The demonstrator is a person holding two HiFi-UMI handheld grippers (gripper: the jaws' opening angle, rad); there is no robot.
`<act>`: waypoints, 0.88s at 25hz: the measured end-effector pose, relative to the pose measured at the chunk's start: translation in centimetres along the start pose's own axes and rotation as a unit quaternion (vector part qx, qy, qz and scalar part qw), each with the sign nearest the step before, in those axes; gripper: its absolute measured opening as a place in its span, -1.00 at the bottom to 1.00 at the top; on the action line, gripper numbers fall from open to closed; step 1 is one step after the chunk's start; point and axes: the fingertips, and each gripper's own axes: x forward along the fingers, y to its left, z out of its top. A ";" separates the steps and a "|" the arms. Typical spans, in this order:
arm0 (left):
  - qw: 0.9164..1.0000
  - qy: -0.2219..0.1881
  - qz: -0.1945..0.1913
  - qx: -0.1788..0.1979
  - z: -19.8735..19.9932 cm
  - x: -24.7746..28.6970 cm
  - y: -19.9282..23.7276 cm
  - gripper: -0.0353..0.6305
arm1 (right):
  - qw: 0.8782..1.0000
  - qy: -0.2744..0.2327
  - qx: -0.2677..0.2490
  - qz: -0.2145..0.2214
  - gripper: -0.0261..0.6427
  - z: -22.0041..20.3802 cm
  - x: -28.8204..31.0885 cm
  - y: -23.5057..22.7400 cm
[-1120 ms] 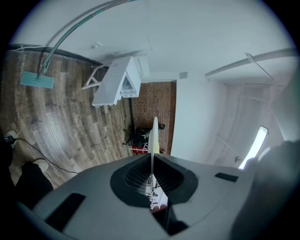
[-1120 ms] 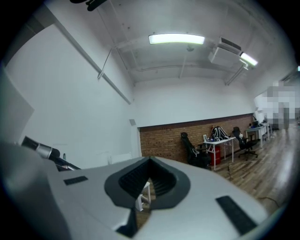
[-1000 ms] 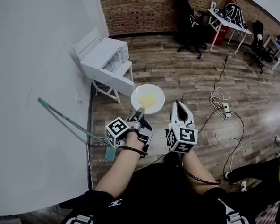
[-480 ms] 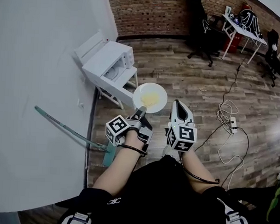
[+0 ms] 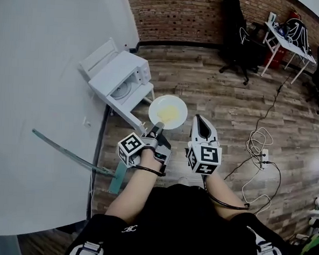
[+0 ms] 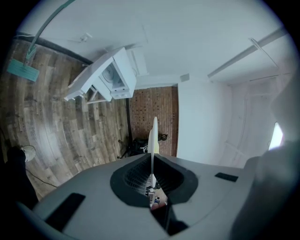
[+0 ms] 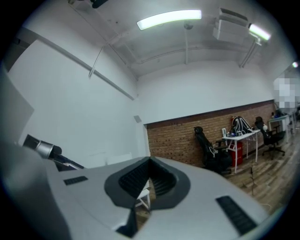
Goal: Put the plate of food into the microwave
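Wood-plank floor (image 5: pixel 220 95) fills most of the head view, with a plain white wall (image 5: pixel 38 90) on the left and a brick wall (image 5: pixel 177 15) along the far side. Against the white wall a white microwave (image 5: pixel 117 76) sits on a small white stand (image 5: pixel 129 110). Its front faces right, and a round tray shows in the opening. A teal-headed mop (image 5: pixel 66 153) leans on the same wall, nearer the person. At the far right, a black office chair (image 5: pixel 238 32) stands beside a white desk (image 5: pixel 286 37), and a pale cable (image 5: pixel 258 146) loops over the floor on the right.

The white plate (image 5: pixel 168 112) is up in the air, level, just right of the stand and a little nearer than the microwave. Yellow food (image 5: pixel 170 113) is heaped at its centre. The left gripper (image 5: pixel 158 127) pinches the plate's near rim, and in the left gripper view the plate (image 6: pixel 153 140) stands edge-on between the nearly closed jaws. The right gripper (image 5: pixel 201 120) hangs just right of the plate, apart from it, with its jaws pressed together on nothing.
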 end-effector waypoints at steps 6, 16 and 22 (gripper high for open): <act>1.000 -0.007 0.017 0.000 -2.1 5.5 -2.2 -0.85 | 1.000 0.012 0.011 0.010 -0.90 2.1 3.2 -5.4; 0.999 -0.039 0.029 -0.001 -0.8 8.9 -2.8 -0.85 | 0.999 0.021 0.008 0.039 -0.90 2.8 6.7 -7.3; 0.998 -0.050 0.028 -0.009 1.3 12.2 -2.3 -0.85 | 0.998 0.028 0.003 0.058 -0.90 2.1 11.0 -7.8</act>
